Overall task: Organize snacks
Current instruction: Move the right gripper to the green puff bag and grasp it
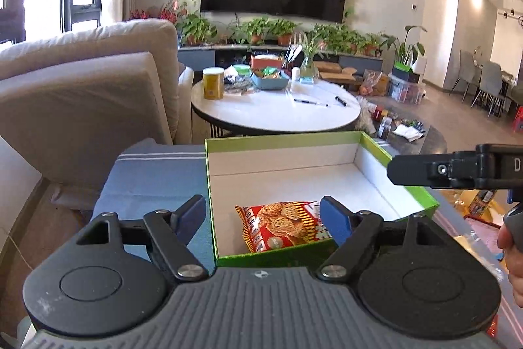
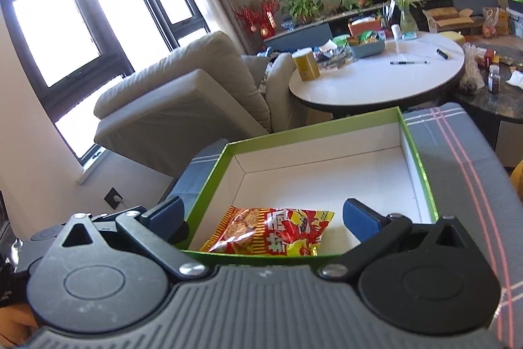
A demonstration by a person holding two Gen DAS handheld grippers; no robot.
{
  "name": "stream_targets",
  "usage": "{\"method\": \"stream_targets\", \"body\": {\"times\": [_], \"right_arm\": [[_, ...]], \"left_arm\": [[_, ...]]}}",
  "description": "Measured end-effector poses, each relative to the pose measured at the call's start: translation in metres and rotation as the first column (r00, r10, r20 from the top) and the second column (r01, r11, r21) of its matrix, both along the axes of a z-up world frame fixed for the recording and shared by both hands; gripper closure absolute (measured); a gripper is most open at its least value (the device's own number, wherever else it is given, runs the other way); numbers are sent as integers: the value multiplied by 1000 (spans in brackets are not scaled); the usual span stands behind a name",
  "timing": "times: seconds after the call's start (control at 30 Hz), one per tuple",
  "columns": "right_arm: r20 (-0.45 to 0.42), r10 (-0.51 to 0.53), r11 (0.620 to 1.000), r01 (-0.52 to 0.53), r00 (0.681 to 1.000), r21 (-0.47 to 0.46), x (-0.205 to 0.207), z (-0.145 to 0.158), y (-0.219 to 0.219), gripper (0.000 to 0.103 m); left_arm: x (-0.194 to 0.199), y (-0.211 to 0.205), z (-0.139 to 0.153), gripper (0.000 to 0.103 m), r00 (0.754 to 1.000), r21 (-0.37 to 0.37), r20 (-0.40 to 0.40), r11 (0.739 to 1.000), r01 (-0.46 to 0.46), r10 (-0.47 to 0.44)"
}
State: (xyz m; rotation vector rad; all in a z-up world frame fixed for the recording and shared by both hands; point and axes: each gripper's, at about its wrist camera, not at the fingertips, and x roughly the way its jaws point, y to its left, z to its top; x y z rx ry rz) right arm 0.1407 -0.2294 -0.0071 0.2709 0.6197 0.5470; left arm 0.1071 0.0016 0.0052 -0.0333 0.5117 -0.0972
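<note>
A red-and-yellow snack packet (image 1: 282, 226) is seen lying flat on the white floor of a green-walled box (image 1: 376, 141), close against the near wall and towards the near left corner; the rest of the box floor is bare. The box is set on a blue-grey striped cloth (image 1: 153, 179).

The left gripper (image 1: 261, 218) is held above the near edge of the box with its blue-padded fingers (image 1: 333, 218) spread apart and nothing clasped between them; the packet is seen just beyond and below the gap, untouched, with its right end hidden behind the right pad.

In the right wrist view the same snack packet (image 2: 271, 231) is framed between the fingers of the right gripper (image 2: 264, 216), which are likewise parted and empty; the packet lies below and slightly ahead of them, nearer the left pad, inside the box (image 2: 313, 128).

From the left wrist view the right gripper's (image 1: 457, 169) black body is seen side-on at the right edge, over the box's right wall, with a person's hand (image 1: 513, 254) below it.

Beyond the box, a round white table (image 1: 278, 113) carrying a yellow canister (image 1: 213, 84) and a teal basket (image 1: 269, 80) is visible, well apart from both tools.
</note>
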Motion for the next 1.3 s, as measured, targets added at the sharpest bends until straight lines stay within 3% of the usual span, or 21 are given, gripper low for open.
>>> {"method": "stream_targets", "body": {"times": [0.27, 0.47, 0.63, 0.73, 0.9, 1.0, 1.1, 1.3], "right_arm": [[53, 0, 1000, 1, 999, -31, -41, 7, -8, 10], [30, 50, 999, -49, 998, -14, -54, 1, -1, 10], [77, 127, 987, -119, 989, -103, -69, -4, 17, 10], [110, 225, 950, -193, 968, -245, -78, -12, 37, 10], [202, 382, 819, -230, 902, -526, -101, -38, 75, 10], [211, 449, 753, -241, 868, -612, -103, -52, 94, 10], [207, 467, 739, -251, 860, -626, -95, -60, 104, 10], [222, 464, 762, -258, 858, -594, -72, -61, 110, 10]], "left_arm": [[-43, 3, 5, 24, 1000, -1, 20, 1000, -3, 3], [-57, 10, -3, 23, 1000, -1, 3, 1000, -28, 28], [-56, 31, -17, 23, 995, -27, -37, 995, -93, 92], [-52, 43, -25, 23, 989, -33, -57, 990, -141, 139], [-46, 59, -36, 23, 981, -68, -88, 981, -181, 175], [-46, 64, -41, 23, 980, -74, -95, 980, -183, 175], [-45, 69, -44, 23, 979, -82, -102, 979, -188, 179], [-42, 86, -51, 23, 971, -116, -117, 968, -222, 208]]}}
